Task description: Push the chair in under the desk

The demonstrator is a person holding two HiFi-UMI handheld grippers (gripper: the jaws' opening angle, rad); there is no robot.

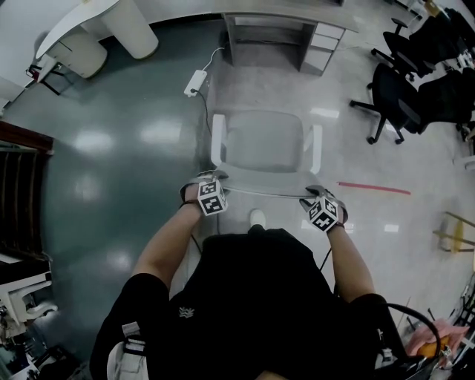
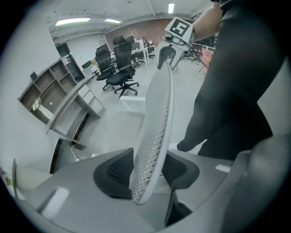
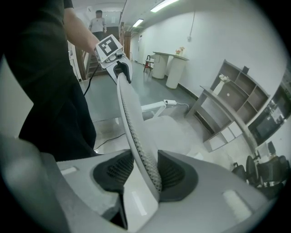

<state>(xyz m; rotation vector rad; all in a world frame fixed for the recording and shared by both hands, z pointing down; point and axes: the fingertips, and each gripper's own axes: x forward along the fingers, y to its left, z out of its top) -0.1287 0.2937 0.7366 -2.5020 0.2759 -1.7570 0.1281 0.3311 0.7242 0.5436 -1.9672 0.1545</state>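
Observation:
The pale grey chair (image 1: 263, 141) stands in front of me, its seat facing the grey desk (image 1: 289, 18) farther ahead. Both grippers are at the top edge of its mesh backrest (image 1: 263, 191). My left gripper (image 1: 210, 180) is at the left corner. In the left gripper view, that gripper (image 2: 148, 175) has the backrest (image 2: 152, 136) between its pads, which stand close on either side without squeezing. My right gripper (image 1: 312, 194) is at the right corner. In the right gripper view, this gripper (image 3: 145, 170) is shut on the backrest (image 3: 136, 132).
A white power strip (image 1: 195, 82) with its cable lies on the floor left of the desk. A drawer unit (image 1: 323, 44) sits under the desk's right end. Black office chairs (image 1: 401, 89) stand at the right, beyond a red floor line (image 1: 375, 188). A person (image 3: 98, 20) stands far off.

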